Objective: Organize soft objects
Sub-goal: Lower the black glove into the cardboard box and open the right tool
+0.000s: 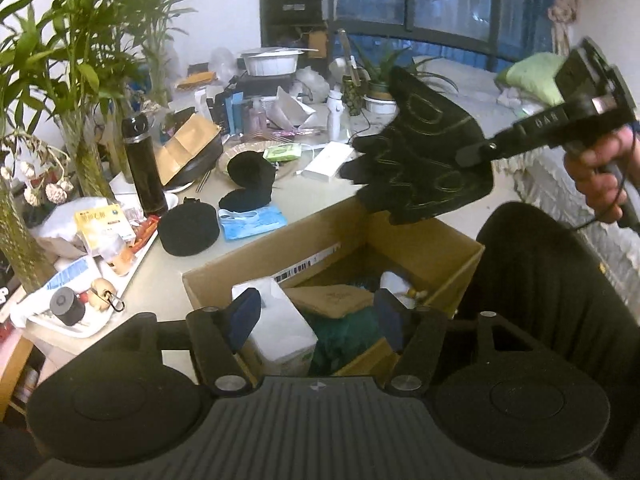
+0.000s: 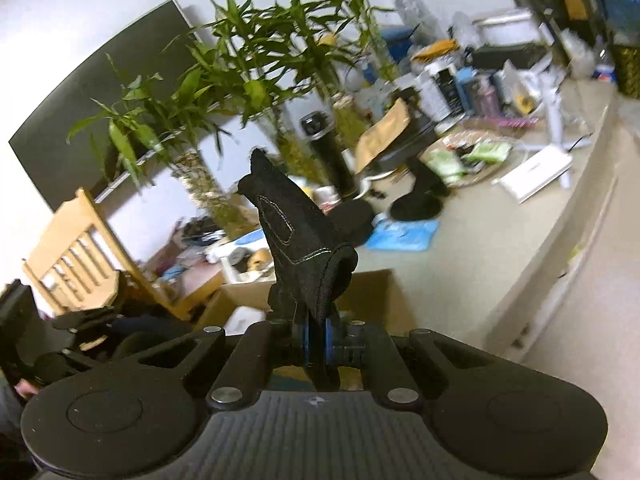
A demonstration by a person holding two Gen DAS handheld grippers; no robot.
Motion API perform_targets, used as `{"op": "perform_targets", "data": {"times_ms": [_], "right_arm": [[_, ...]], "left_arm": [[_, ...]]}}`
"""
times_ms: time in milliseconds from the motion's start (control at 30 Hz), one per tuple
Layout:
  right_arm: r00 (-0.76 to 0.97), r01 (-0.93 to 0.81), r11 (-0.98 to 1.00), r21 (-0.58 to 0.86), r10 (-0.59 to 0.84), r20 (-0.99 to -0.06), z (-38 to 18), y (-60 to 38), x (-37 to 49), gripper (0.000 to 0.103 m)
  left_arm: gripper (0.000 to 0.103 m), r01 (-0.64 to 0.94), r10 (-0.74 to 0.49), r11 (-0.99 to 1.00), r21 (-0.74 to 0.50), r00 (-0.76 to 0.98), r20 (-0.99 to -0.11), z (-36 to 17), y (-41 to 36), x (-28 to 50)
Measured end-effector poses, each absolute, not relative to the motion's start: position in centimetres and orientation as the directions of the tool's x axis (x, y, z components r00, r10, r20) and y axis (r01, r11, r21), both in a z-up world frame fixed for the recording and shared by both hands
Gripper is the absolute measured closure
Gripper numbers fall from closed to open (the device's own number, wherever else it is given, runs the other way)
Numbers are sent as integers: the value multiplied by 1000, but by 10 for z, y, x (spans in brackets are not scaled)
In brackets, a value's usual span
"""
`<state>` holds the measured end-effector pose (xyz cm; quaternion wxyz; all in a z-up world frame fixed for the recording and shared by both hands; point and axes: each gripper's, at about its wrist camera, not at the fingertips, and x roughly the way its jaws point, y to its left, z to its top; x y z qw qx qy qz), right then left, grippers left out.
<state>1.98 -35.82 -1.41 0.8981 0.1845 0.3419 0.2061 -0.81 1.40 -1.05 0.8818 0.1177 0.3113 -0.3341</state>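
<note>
My left hand: it holds the left gripper (image 1: 318,316) tipped downward over the open cardboard box (image 1: 452,264), which sits at the near edge of the table (image 1: 168,280).
Left gripper state: my two fingers stand apart with nothing between them; the padded fingertips (image 1: 245,312) hang over the inside of the box, touching nothing that I can see.
Under the left gripper: a white carton (image 1: 280,320), a brown packet (image 1: 332,300) and some dark green fabric (image 1: 348,340) lie inside the box.
My right hand: my hand (image 1: 600,176) grips the handle at the right side of the left view, and the right gripper (image 2: 316,338) reaches in from there, angled down toward the box.
Right gripper state: its fingers are pressed together on the cuff of a black glove (image 1: 420,160).
Glove: it hangs in the air above the far right part of the box, spread flat, its fingers pointing left toward the table; light stitching shows on it. In the right view it stands up from the pads, cuff pinched between them.
Other soft things: a round black cap (image 1: 188,230), two more black fabric pieces (image 1: 250,184) and a blue face mask (image 1: 252,220) lie on the table beyond the box, close together.
Table clutter: a black flask (image 1: 142,164) stands upright behind the cap, with bamboo plants (image 1: 80,60) at the left.
</note>
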Motion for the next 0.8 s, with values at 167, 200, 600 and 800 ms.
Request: {"op": "perform_targets", "data": {"times_ms": [167,200,600,800], "right_arm": [[613,-282,771,571,603,-511,-21,-340,30,93],[597,-290,755,589,623,-505,-23,-336,32,93],[476,-235,760,606,634,-610,-53,-308,58,0],[555,-209,865,456,489,-673,-41,-304,43,0]], "left_arm": [[41,676,-516,736,32,591,-619,-13,16,-21],[41,676,-515,736,36,594,-618,-13,16,-22],[41,643,-495,765,27,614,-615,-13,27,-22],[41,641,-482,766,47,622,-617,-13,26,-18]]}}
